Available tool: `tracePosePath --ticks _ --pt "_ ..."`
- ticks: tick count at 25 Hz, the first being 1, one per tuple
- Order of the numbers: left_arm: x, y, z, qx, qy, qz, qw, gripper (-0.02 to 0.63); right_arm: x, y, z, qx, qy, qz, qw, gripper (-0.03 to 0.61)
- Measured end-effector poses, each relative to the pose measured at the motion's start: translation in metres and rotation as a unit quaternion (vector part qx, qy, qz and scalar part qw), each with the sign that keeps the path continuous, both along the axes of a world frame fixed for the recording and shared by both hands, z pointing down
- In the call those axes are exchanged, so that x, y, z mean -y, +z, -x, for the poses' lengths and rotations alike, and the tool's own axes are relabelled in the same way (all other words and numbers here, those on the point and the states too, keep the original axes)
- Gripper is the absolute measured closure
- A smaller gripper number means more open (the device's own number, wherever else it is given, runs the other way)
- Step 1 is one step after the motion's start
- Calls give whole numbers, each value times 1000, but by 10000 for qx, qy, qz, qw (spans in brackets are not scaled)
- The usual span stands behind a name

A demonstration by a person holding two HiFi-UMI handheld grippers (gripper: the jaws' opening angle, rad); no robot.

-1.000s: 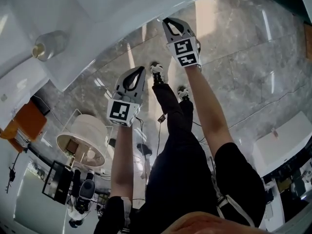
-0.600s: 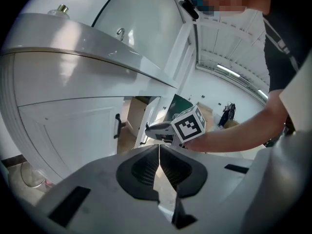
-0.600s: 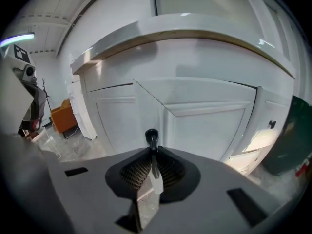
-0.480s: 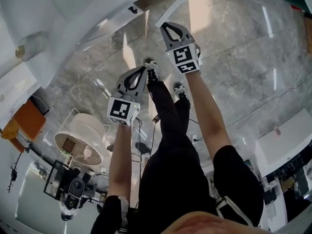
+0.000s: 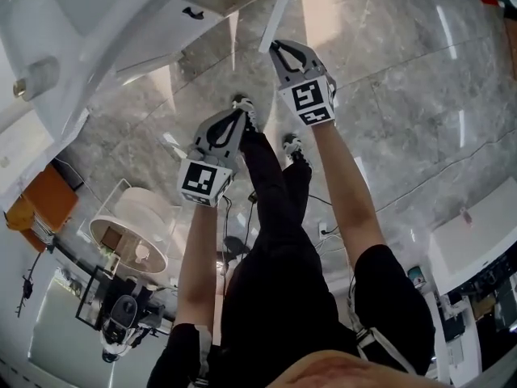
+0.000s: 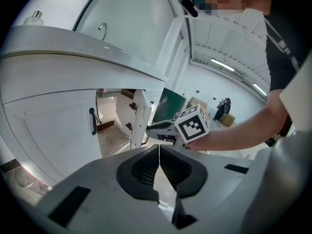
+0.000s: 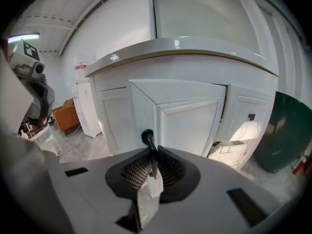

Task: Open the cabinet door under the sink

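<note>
under the counter (image 7: 195,48): the door (image 7: 187,126) stands part way open
right tongs (image 7: 152,162): pinching the black handle (image 7: 147,139) at the door's edge
left tongs (image 6: 159,152): pressed together, nothing in them, near the right tongs
other door (image 6: 58,130): shut, beside the open gap

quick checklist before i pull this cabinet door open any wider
1. Right gripper shut on the door handle: ok.
2. Door swung partly out from the cabinet: ok.
3. Left gripper shut, empty, away from the door: ok.
4. Neighbouring door closed, not in the way: ok.
5. Room for the door to swing wider: cannot tell.
</note>
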State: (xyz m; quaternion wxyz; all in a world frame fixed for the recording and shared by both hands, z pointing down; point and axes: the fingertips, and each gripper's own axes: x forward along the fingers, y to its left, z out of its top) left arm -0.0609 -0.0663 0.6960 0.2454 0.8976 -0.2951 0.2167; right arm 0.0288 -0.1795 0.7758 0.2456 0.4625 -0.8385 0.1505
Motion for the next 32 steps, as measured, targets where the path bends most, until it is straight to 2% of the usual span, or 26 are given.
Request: tracePosePath --ticks 5,9,13,20,26,32 --pt "-14 0 -24 -44 89 -55 9999 597 -17 5 -36 -35 152 -50 9999 486" --pt "-25 0 -40 -77 162 -64 9998 597 -24 0 -68 136 450 -51 9989 483" --pt "-35 -4 -54 -93 308 -39 9995 597 -30 2 -105 62 697 -29 9975 485" --pt "-42 -3 -66 -53 486 -107 9987 597 -29 4 -147 -3 863 95 9962 489" --pt "-46 -6 -73 -122 544 -115 9984 597 -28 6 -178 137 1060 58 9943 494" --pt "-46 -10 -78 -189 605 -107 9979 597 -29 0 -224 102 1666 63 9859 515"
